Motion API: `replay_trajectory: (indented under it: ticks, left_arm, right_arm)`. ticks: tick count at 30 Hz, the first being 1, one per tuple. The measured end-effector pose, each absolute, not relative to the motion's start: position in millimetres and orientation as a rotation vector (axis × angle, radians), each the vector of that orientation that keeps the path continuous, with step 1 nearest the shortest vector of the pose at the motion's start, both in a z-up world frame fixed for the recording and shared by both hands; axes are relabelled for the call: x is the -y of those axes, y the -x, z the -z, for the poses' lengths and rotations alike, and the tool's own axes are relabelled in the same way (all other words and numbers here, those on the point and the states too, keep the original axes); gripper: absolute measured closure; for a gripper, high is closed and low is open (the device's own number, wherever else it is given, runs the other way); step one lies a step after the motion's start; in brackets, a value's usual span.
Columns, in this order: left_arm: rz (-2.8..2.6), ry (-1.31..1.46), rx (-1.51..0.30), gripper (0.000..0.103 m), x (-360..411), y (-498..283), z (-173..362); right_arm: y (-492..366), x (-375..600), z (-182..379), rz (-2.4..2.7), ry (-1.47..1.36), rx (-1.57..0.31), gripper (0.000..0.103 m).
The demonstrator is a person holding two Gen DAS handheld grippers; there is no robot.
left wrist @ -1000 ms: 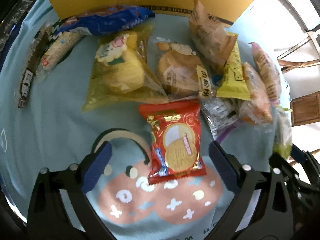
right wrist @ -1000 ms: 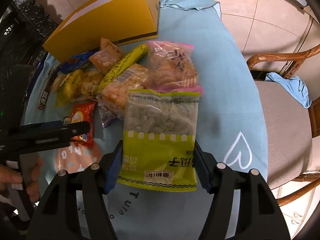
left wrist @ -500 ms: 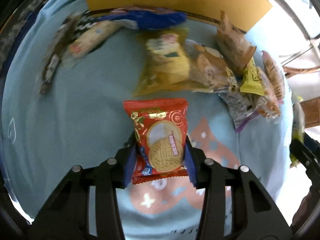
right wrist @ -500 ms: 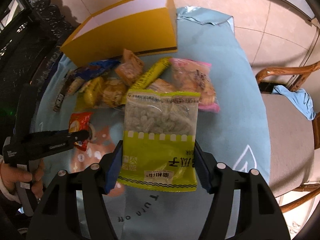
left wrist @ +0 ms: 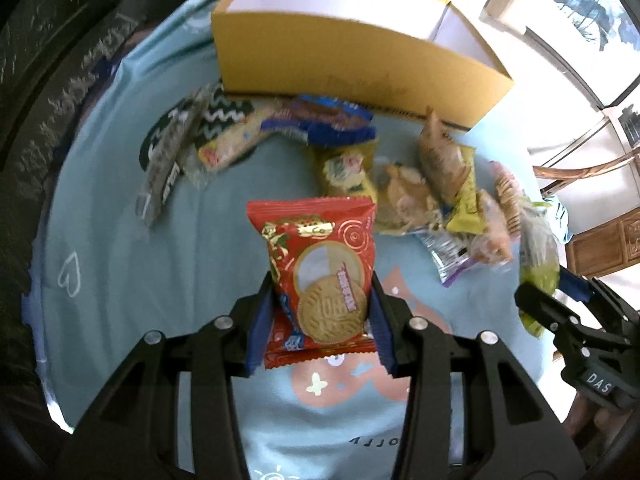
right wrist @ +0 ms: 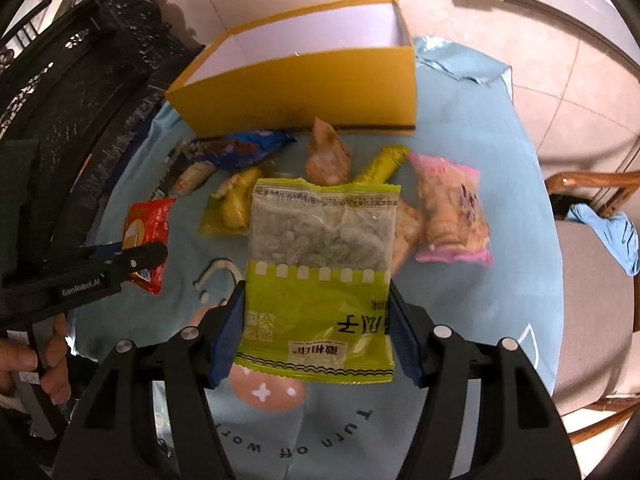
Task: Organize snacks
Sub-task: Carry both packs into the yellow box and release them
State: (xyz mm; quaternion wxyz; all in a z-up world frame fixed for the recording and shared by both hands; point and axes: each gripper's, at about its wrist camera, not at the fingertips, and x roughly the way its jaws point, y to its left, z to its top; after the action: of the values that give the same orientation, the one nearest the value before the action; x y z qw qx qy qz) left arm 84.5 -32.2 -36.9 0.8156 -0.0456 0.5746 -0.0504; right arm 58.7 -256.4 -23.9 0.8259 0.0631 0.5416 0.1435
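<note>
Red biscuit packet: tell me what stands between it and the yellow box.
Loose snacks lie on the cloth below, but the red biscuit packet is held above them. The yellow box is open on top; nothing visible blocks the way.

A wooden chair point(right wrist: 592, 184) holds a blue cloth point(right wrist: 610, 236); beige floor tiles point(right wrist: 500, 32) lie beyond.

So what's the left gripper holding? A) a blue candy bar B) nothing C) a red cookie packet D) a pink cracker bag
C: the left gripper is clamped on the red cookie packet, with both blue pads pressing on its sides.
</note>
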Motion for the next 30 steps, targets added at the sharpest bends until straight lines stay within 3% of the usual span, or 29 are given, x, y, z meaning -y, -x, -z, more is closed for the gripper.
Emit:
replay_trajectory:
  ticks: [30]
  left_arm:
    - [0.093,0.127,-1.057,0.059,24,-169,-39]
  right_arm:
    - [-157,246,-49,-0.326,-0.157,-0.953,0.037]
